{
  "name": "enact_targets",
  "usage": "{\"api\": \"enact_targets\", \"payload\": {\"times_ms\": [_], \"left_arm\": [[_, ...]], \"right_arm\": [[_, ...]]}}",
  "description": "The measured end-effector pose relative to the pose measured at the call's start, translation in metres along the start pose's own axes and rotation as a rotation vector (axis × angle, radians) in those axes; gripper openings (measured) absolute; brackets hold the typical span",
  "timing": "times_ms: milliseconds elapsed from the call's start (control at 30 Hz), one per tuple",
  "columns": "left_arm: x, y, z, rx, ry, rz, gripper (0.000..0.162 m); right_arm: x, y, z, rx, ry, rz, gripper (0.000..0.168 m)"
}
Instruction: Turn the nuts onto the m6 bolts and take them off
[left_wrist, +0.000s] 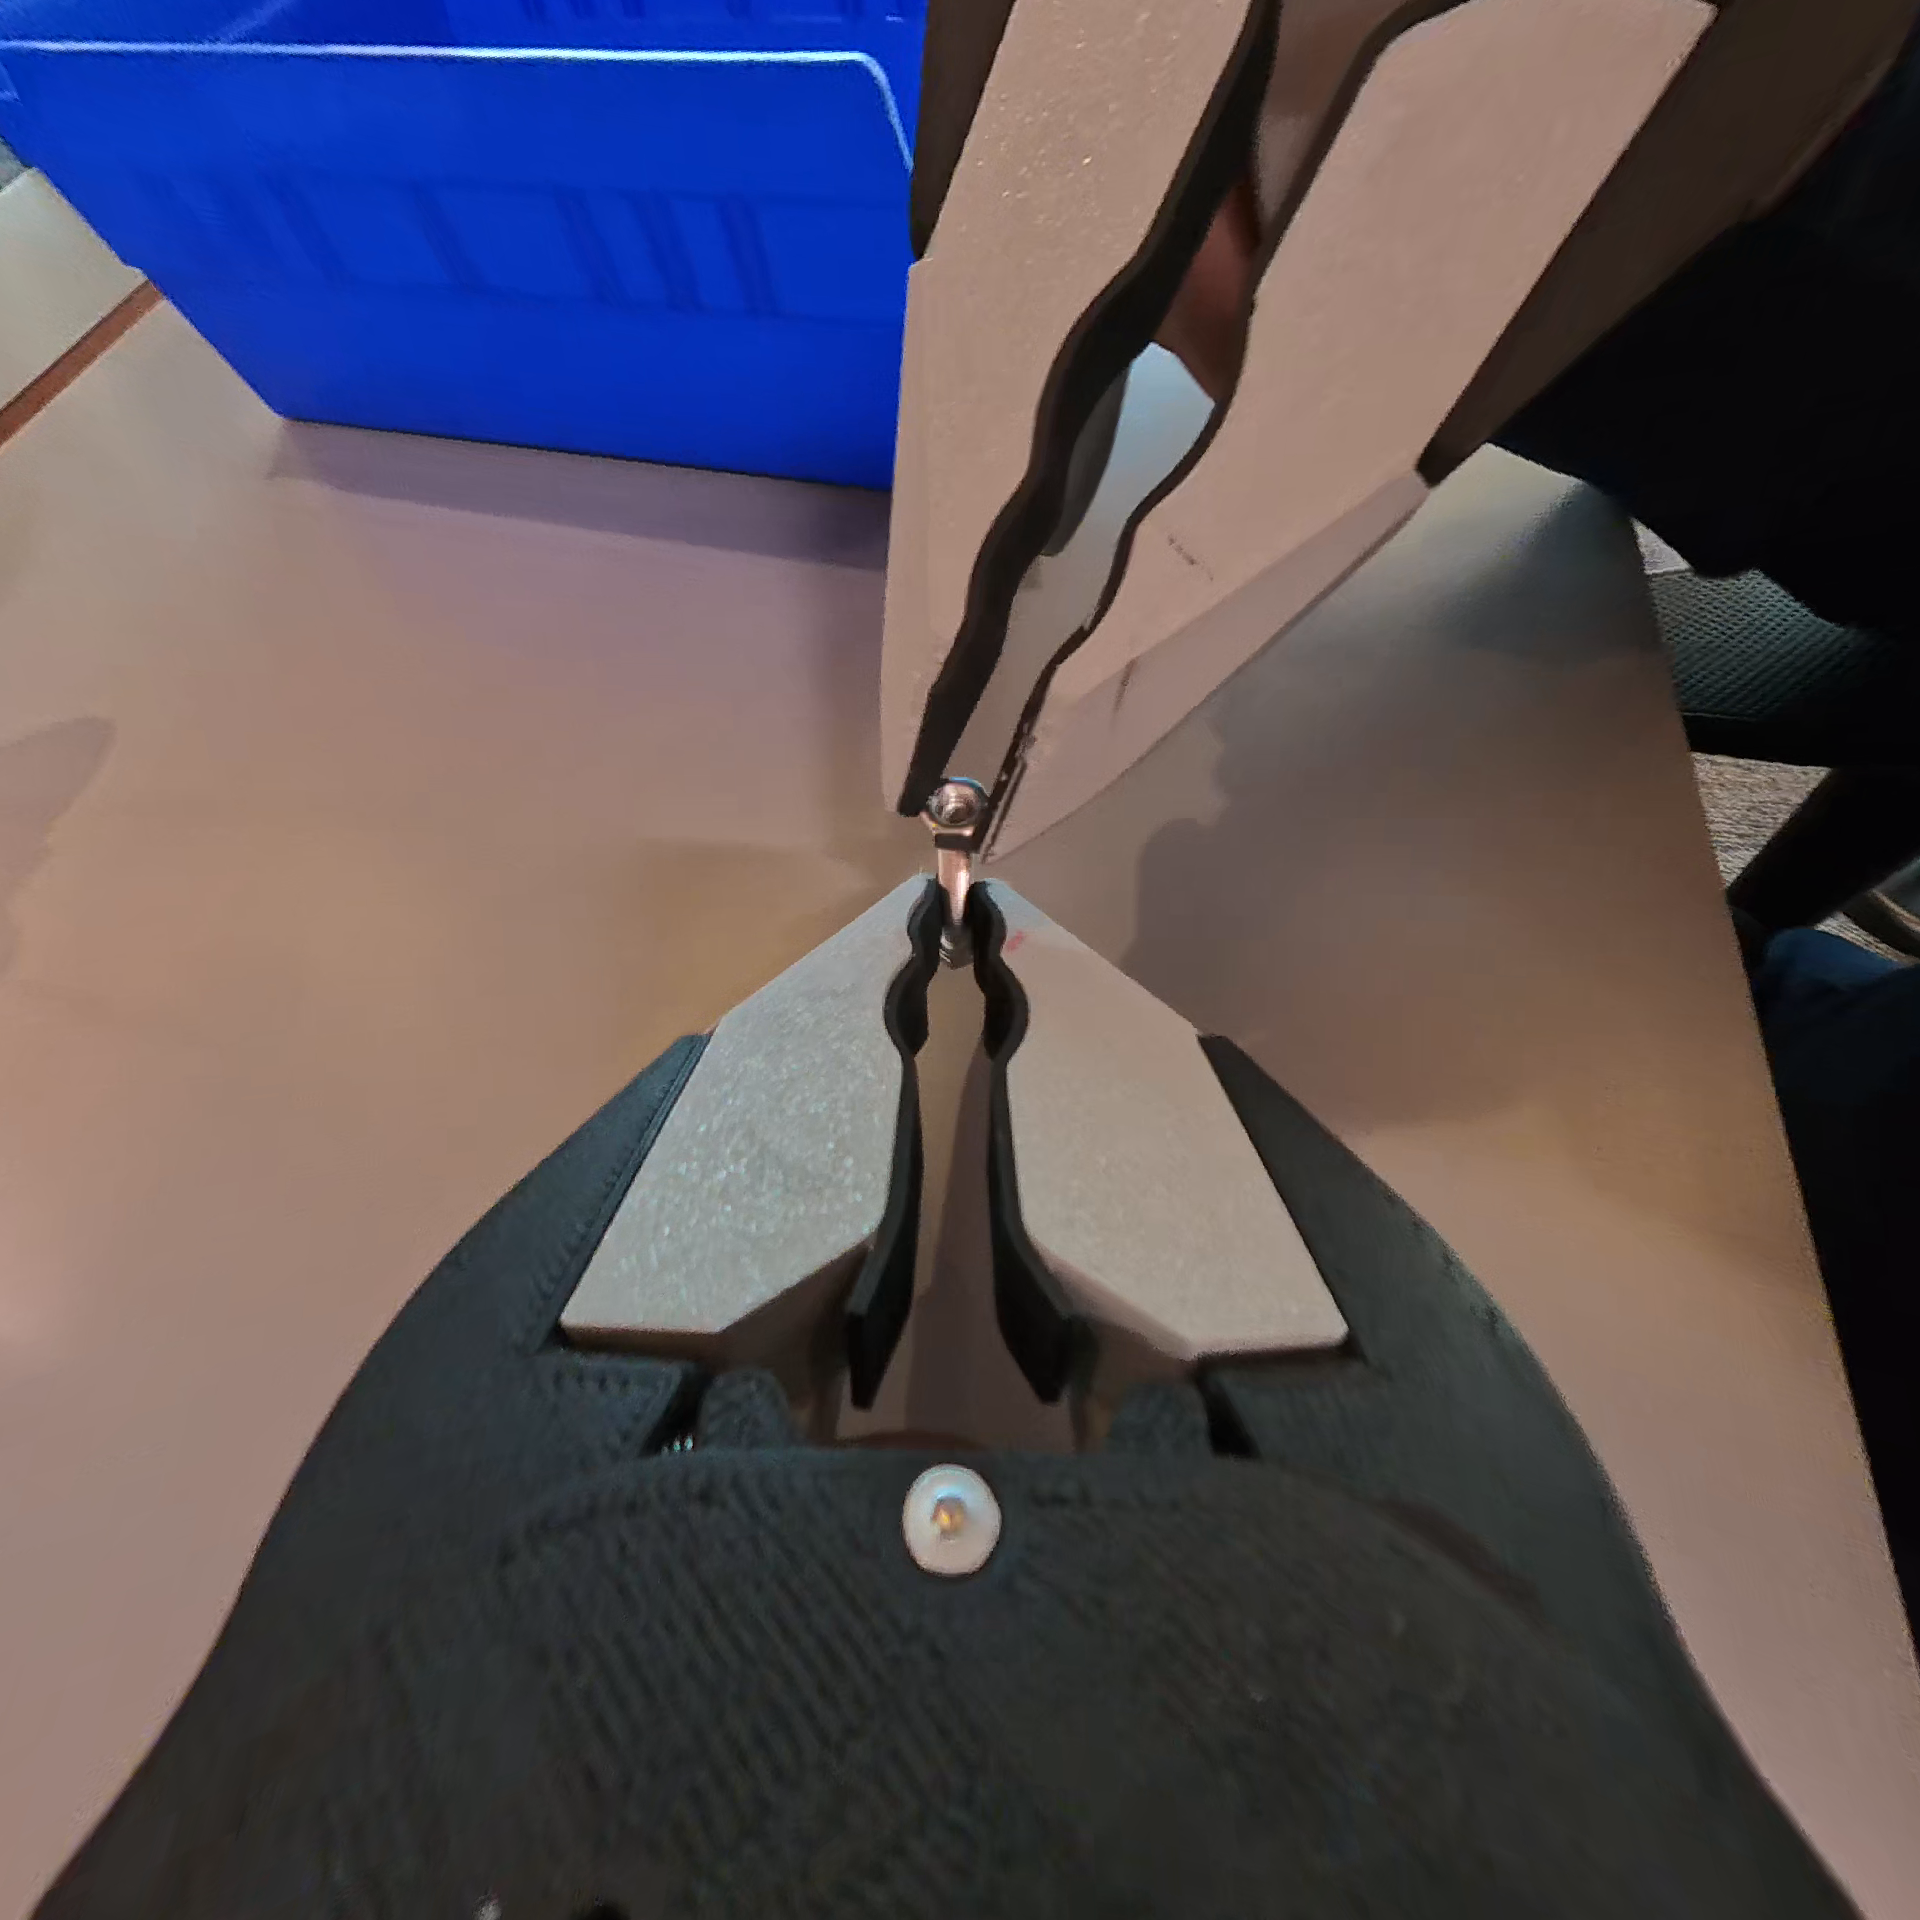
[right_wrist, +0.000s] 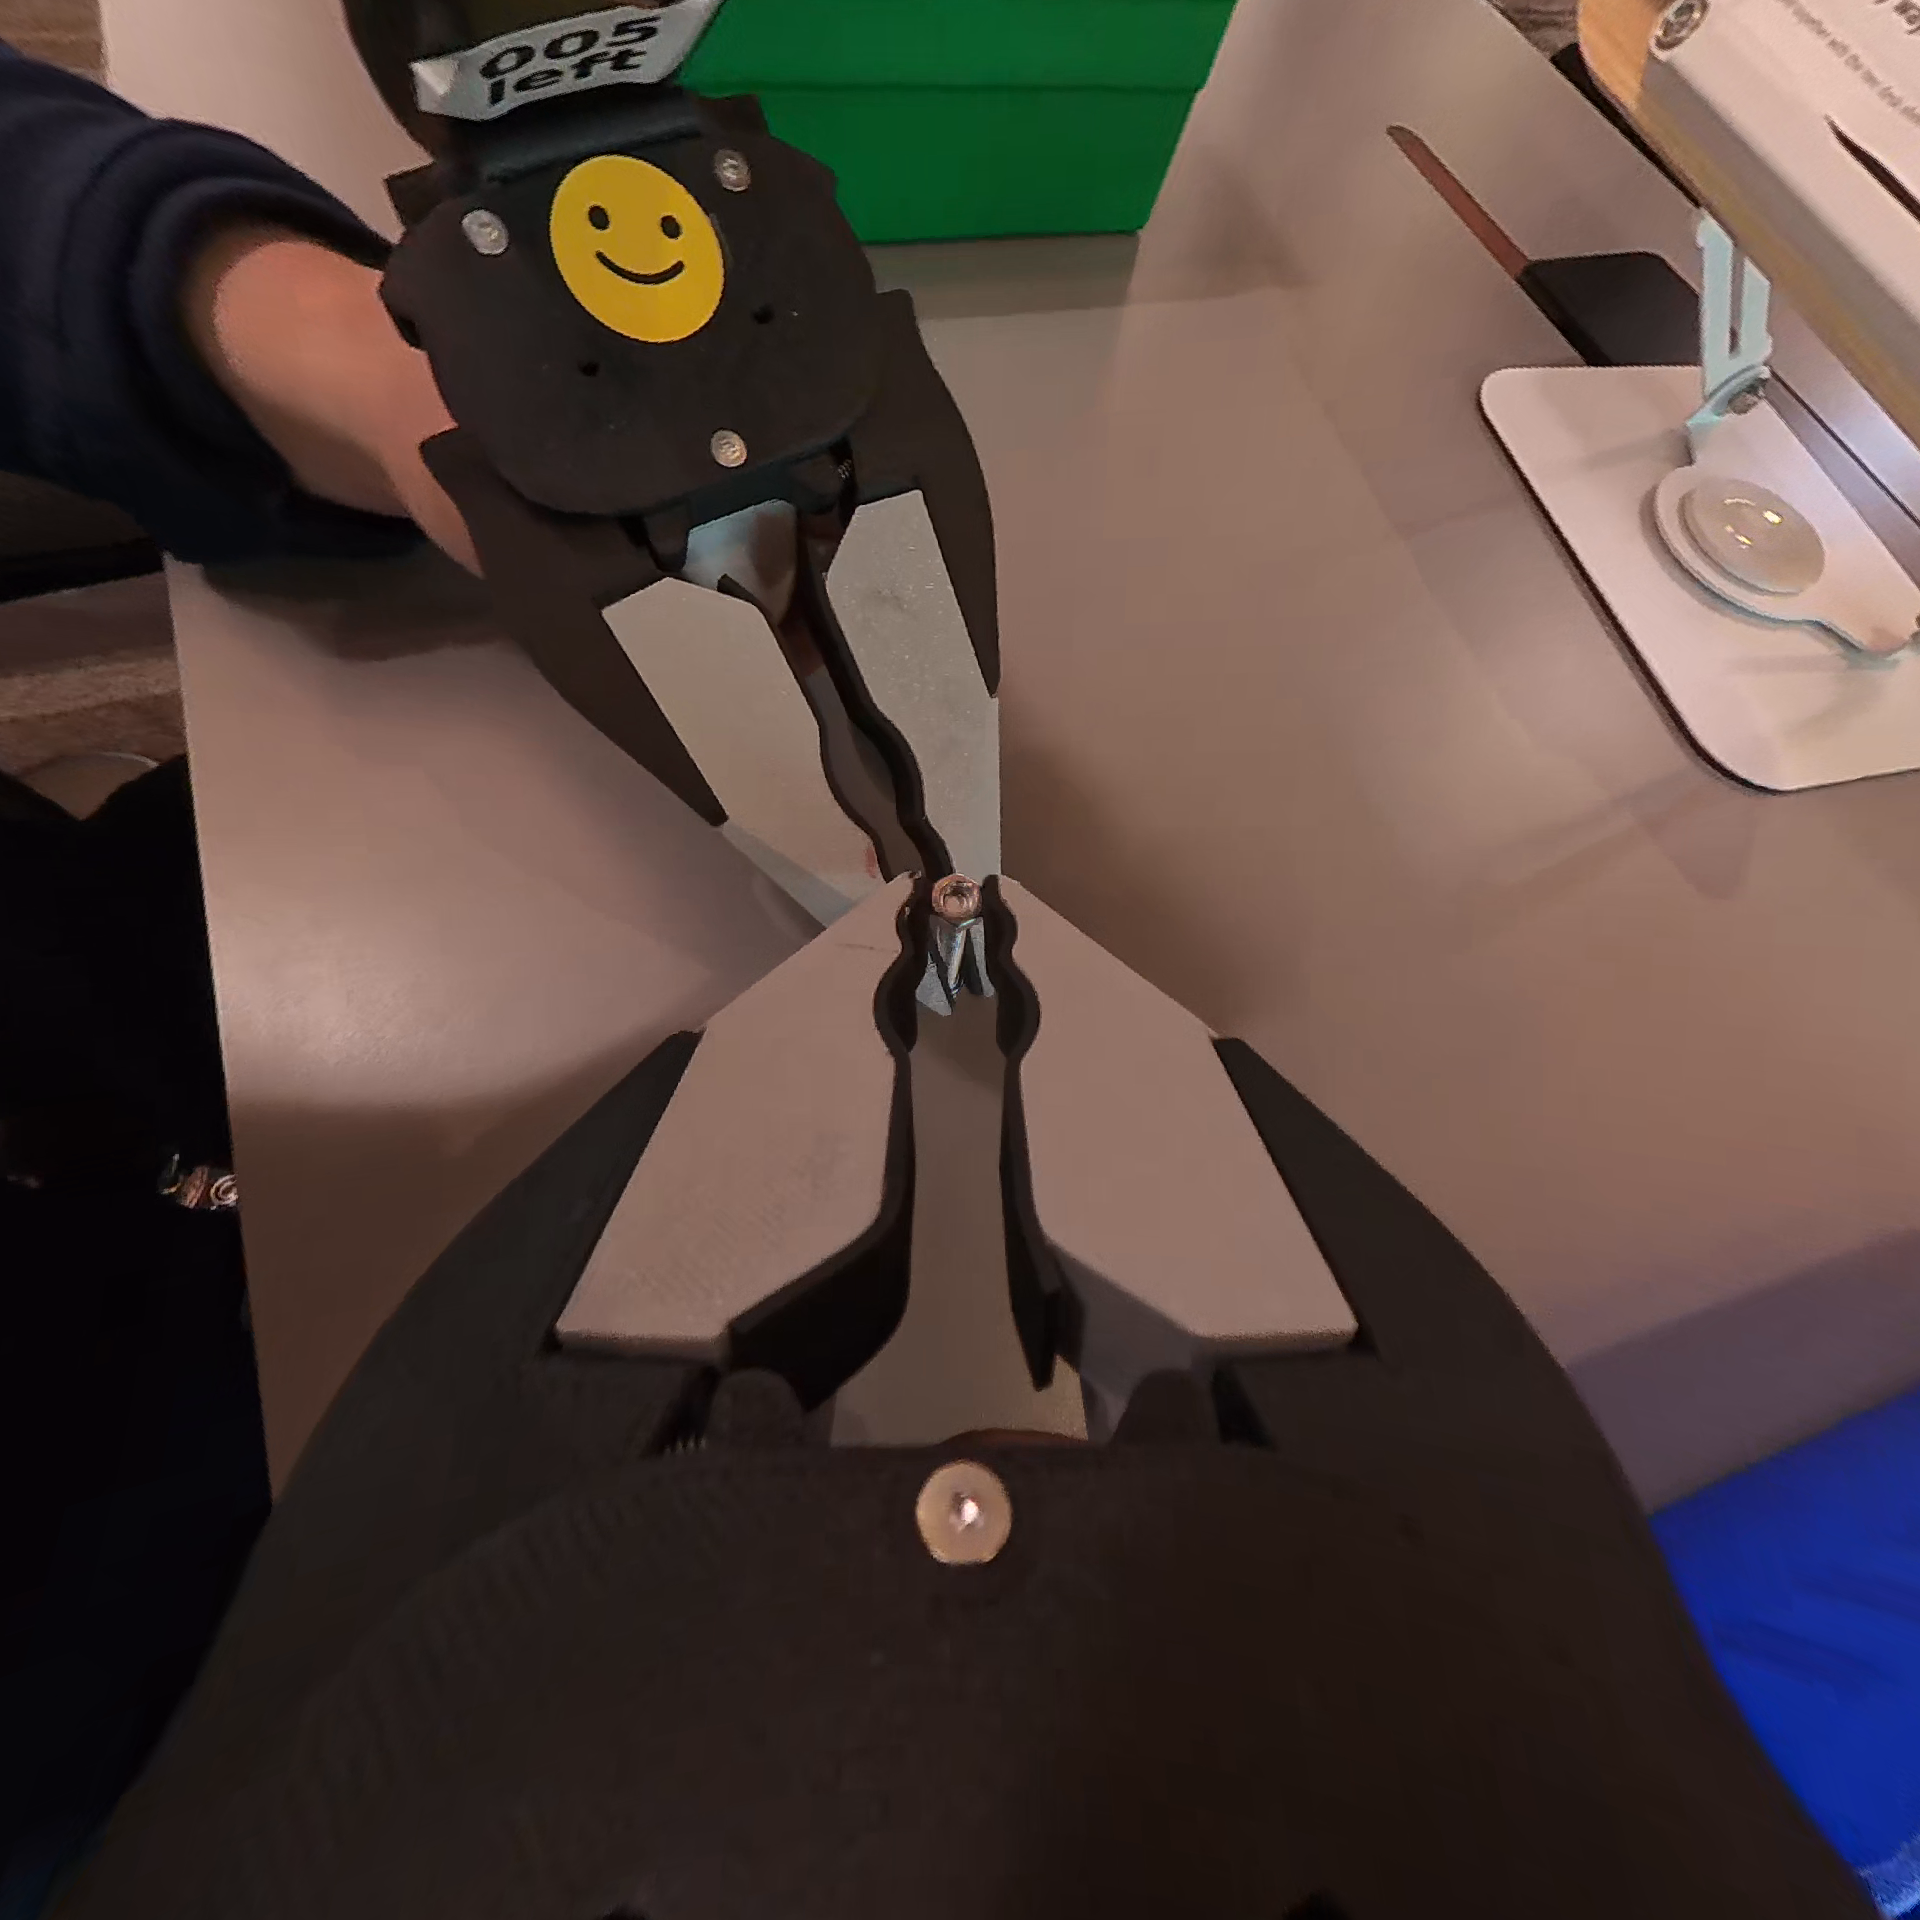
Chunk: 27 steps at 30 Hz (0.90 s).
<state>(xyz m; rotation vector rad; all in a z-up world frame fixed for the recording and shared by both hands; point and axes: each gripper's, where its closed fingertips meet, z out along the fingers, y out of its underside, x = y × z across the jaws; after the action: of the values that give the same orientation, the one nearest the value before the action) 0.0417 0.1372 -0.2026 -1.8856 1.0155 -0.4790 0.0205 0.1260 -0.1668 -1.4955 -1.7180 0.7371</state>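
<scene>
Left gripper: the left gripper (left_wrist: 954, 914) has its tips pinched on the shank of the bolt (left_wrist: 954, 883), well above the table (left_wrist: 416, 831).
Right gripper: the right gripper (right_wrist: 956, 914) is clamped at its very tips on the nut (right_wrist: 954, 896); in the left wrist view it comes in from the far side, tip to tip with the left one.
Bolt: a small silvery piece bridging the two sets of tips; the threaded end shows between the left gripper's black pads (left_wrist: 914, 935). Whether the head lies at the near or far end I cannot tell.
Nut: it sits at the far end of the bolt in the left wrist view, its hole facing the right wrist camera; a small grey-blue piece below it cannot be made out.
Progress: nut and bolt are joined or meeting, so one pair is mid-turn, by my reading. Whether it is being screwed on or off cannot be told from one moment.
Left to do: finish this turning, then part the pieces; other bolts are not in view.
Surroundings: a blue bin (left_wrist: 468, 260) stands far left, a green box (right_wrist: 956, 114) beyond the left gripper, a white stand (right_wrist: 1683, 582) far right.
</scene>
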Motion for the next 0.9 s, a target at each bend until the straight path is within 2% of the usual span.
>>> {"api": "enact_targets", "payload": {"times_ms": [433, 700, 800, 900], "left_arm": [[-0.011, 0.006, 0.0, -0.034, -0.058, -0.087, 0.004], [-0.01, 0.006, 0.0, -0.03, -0.037, -0.112, 0.004], [-0.01, 0.006, 0.0, -0.028, -0.03, -0.116, 0.004], [-0.009, 0.007, -0.001, -0.03, -0.015, -0.115, 0.004]], "right_arm": [[0.009, -0.001, 0.011, -0.044, 0.143, 0.111, 0.007], [0.009, -0.001, 0.011, -0.02, 0.125, 0.129, 0.007], [0.008, -0.005, 0.008, 0.017, 0.089, 0.152, 0.019], [0.012, -0.01, 0.0, 0.08, 0.062, 0.153, 0.024]]}}
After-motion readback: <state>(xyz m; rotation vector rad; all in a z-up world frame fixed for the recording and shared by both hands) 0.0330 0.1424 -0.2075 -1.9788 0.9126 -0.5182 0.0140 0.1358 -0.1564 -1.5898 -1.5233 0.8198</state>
